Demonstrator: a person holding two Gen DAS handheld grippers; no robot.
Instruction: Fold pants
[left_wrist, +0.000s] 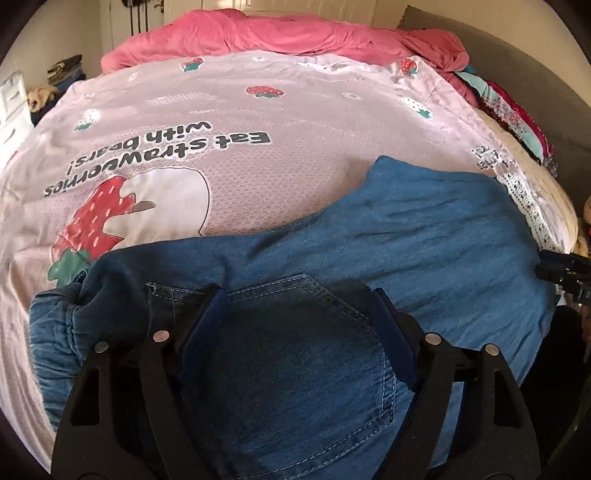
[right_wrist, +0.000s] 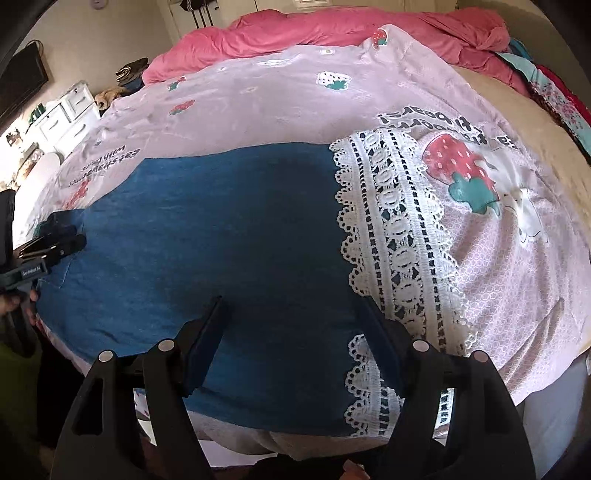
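Lying flat across a pink strawberry-print bedspread (left_wrist: 258, 177), the blue denim pants (left_wrist: 424, 236) are spreading out ahead of both grippers. Working from the left: the left gripper (left_wrist: 297, 328) is hovering over the waist end, its jaws standing wide apart with nothing between them. A back pocket (left_wrist: 303, 354) is sitting directly between its fingers, and the gathered waistband (left_wrist: 55, 332) is bunching just beyond its left finger. Farther ahead, a crumpled pink blanket (left_wrist: 280, 33) is lying along the far edge of the bed. The right gripper (right_wrist: 295, 332) is hovering over the leg end, jaws likewise spread and empty. Denim is lying under its left finger, while a white lace band (right_wrist: 399, 229) of the bedding is running past its right finger, bordering the pant-leg edge.
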